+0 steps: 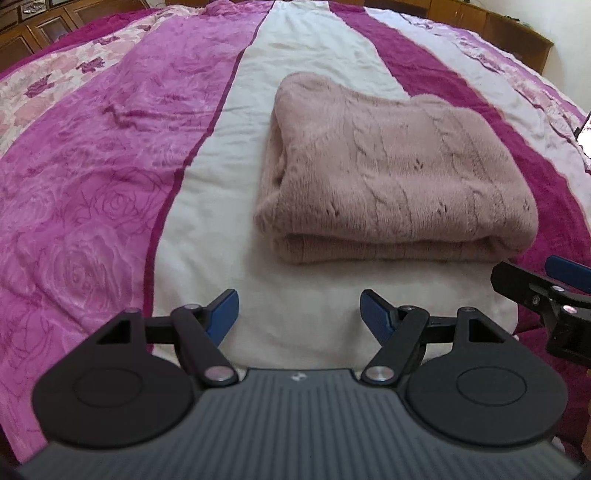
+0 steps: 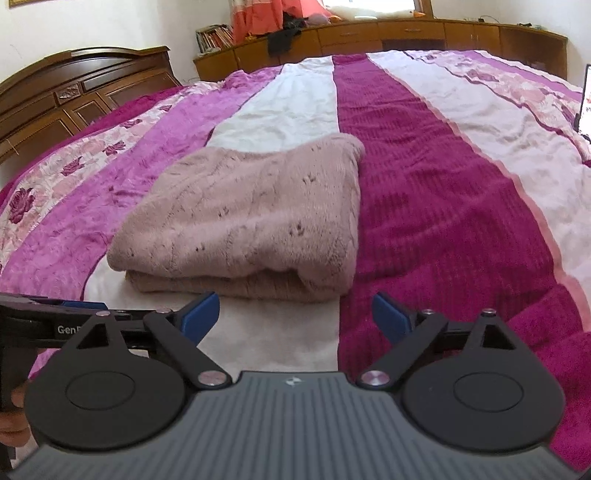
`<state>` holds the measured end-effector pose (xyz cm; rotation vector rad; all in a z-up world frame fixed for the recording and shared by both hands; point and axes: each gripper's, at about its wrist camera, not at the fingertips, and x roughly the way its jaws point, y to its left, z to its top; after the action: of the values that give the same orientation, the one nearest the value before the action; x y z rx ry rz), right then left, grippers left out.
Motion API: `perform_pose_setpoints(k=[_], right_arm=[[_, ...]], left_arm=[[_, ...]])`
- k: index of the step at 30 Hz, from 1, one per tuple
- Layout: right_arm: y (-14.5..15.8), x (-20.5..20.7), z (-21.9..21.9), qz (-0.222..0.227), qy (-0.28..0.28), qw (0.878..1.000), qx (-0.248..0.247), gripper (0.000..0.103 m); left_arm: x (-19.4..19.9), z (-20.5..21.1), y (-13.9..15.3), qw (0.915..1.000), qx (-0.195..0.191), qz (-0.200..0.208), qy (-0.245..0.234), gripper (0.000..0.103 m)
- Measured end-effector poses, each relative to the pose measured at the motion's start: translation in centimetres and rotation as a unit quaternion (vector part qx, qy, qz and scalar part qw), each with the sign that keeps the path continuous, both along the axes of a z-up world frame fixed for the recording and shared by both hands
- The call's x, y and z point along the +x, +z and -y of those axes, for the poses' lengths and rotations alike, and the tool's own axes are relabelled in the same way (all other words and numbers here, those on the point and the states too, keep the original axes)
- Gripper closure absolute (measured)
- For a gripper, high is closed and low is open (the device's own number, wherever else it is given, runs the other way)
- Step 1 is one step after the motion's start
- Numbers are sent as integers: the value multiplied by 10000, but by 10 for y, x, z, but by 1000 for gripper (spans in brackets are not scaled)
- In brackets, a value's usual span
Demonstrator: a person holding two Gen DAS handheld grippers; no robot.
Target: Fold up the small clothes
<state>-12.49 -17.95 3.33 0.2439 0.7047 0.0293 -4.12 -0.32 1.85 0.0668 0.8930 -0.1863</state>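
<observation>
Sweater folded on bedspread

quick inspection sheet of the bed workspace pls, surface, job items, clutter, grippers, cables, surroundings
surface: striped pink, magenta and white bedspread, a little wrinkled
job's things: one fuzzy pink sweater, folded into a stack on the white stripe
clutter: nothing seen on the bedspread
grippers: left gripper and right gripper both open, empty, short of the sweater
cables: nothing seen
surroundings: wooden headboard, wooden cabinets with books and clothes on top
</observation>
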Motion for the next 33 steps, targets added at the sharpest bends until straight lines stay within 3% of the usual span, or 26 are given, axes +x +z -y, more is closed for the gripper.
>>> perform_pose_setpoints(k=[33], right_arm=[[-17,7,0,-261,-69,9995,135,8]], left_arm=[[-3,9,-11,9998,151,-132,-28,29]])
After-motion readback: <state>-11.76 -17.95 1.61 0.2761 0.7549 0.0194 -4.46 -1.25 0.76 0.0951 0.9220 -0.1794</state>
